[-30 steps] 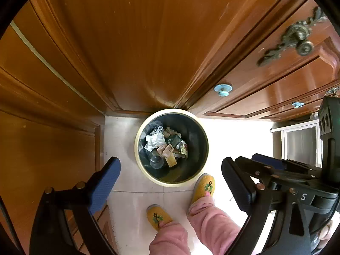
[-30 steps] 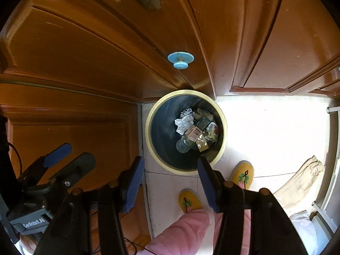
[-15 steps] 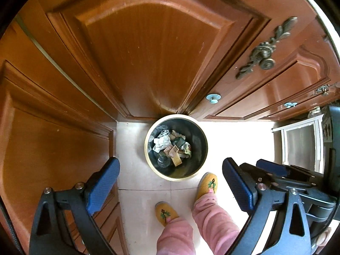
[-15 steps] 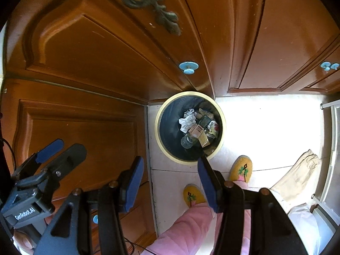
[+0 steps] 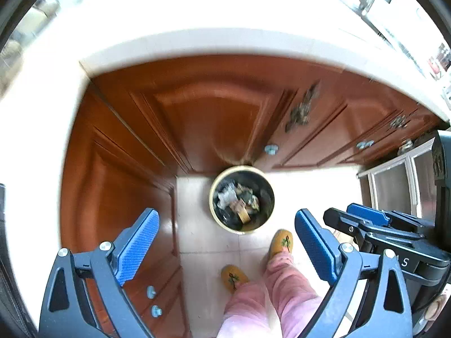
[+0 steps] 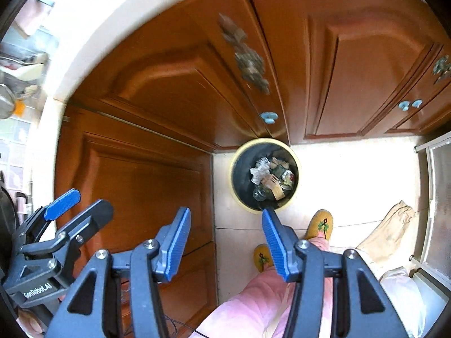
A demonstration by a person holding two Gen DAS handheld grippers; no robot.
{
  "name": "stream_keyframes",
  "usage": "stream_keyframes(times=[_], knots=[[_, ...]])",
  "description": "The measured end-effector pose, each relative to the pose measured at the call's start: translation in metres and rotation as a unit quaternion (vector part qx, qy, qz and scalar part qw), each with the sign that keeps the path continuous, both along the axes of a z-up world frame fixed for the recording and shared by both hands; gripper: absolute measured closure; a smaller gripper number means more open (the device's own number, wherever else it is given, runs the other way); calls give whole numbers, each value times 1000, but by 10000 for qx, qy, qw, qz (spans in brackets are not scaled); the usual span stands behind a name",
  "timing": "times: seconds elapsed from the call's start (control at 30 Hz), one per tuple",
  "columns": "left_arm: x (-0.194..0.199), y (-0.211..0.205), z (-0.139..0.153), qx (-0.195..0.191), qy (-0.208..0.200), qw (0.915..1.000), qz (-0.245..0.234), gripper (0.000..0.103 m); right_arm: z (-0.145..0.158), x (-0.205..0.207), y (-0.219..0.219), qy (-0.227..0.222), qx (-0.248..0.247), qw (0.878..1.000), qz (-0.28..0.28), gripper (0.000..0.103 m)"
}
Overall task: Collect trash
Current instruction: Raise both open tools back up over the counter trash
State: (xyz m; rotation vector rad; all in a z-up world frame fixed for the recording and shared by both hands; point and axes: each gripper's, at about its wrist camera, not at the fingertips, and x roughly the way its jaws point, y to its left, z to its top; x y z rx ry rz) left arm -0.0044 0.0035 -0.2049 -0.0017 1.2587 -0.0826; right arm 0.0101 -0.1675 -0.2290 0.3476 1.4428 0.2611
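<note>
- The left gripper (image 5: pixel 225 242) hangs high over the floor, blue pads spread wide with nothing between them.
- The right gripper (image 6: pixel 225 239) is likewise parted and empty.
- The trash bin (image 5: pixel 241 199), yellow-rimmed with a dark liner, stands on the pale tile floor (image 5: pixel 197 197) at about 12 o'clock from the yellow slippers (image 5: pixel 282 242), tucked into the corner of the wooden cabinets (image 5: pixel 208 118).
- Crumpled paper and wrappers (image 6: pixel 270 178) lie inside it.
- A white countertop (image 5: pixel 197 42) runs above the cabinet doors.
</note>
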Motion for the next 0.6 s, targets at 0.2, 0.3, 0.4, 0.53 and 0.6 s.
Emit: stream_keyframes(times=[0.2, 0.3, 0.4, 0.53, 0.6], knots=[[-9, 13, 89, -147, -696, 9975, 58, 7, 77, -6, 8, -602, 114, 9981, 89, 50], [-13, 20, 128, -221, -1035, 9944, 13, 7, 119, -9, 8, -977, 161, 9950, 100, 50], [-14, 23, 164, -210, -1374, 9903, -25, 7, 156, -9, 8, -1344, 231, 9906, 83, 50], [-9, 24, 205, -223, -1727, 9847, -2, 7, 199, -2, 10, -1725, 320, 9844, 85, 50], [-4, 25, 221, -221, -1862, 9823, 5, 7, 219, 6, 11, -1881, 353, 9815, 105, 50]])
